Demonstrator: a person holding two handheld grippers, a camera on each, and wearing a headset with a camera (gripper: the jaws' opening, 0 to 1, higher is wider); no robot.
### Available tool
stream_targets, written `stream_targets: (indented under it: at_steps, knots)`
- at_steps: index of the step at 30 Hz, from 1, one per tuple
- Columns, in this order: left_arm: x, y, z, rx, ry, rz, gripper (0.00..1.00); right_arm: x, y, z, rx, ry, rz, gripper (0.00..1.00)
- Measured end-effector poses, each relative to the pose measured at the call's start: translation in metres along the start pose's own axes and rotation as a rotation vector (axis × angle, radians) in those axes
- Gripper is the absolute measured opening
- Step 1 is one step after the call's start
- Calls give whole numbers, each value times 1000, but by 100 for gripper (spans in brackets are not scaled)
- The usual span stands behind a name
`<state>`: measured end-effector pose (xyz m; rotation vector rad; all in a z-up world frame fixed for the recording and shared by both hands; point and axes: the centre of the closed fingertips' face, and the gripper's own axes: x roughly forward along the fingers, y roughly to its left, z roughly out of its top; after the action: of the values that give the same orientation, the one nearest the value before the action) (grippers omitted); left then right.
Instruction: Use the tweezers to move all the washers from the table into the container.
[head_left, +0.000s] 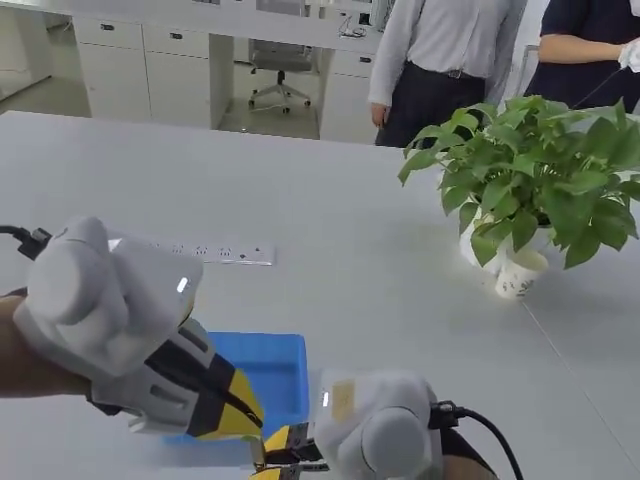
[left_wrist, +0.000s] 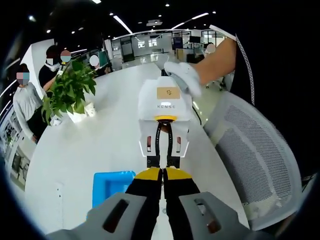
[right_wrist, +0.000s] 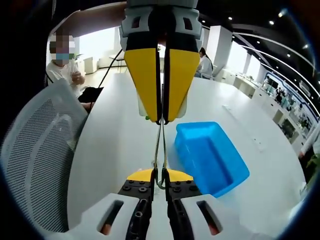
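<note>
Right claw (right_wrist: 160, 179) pinches one end of the thin metal tweezers (right_wrist: 159, 150), jaws closed on them; the left claw (right_wrist: 161, 119) nips the other end, above the white counter (right_wrist: 115, 140). Just beside sits the blue plastic container (right_wrist: 210, 155); farther off, a leafy potted plant (head_left: 530, 170).

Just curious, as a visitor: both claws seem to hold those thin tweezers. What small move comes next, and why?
Probably the left gripper should let go: it and the right gripper both pinch the tweezers beside the blue container, and picking likely needs one free holder.
</note>
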<state>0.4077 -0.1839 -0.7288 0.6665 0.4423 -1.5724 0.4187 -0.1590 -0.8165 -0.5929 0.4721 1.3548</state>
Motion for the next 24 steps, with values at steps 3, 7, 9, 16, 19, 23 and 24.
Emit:
stream_targets:
  at_steps: [3,7,9,16,19,23,24]
  knots:
    - [-3,6,0,6,6,-1,4,0,-6,3,-2,-5,-4,10]
    - [-8,16,1,17,11,0,4,1,-16,9,-4,-14,-17,10]
    - [-10,21,2,23,15,2,4,1,-21,12,-3,-20,-22,10]
    - [-13,34,2,39,23,4,4,2,-38,16,-1,-34,-41,10]
    - [-14,41,2,46,30,2,4,3,-44,17,-1,-36,-45,10]
    - [-15,49,1,51,34,0,4,4,-54,17,4,-42,-51,10]
    - [-15,52,0,53,37,0,4,5,-56,17,2,-42,-52,10]
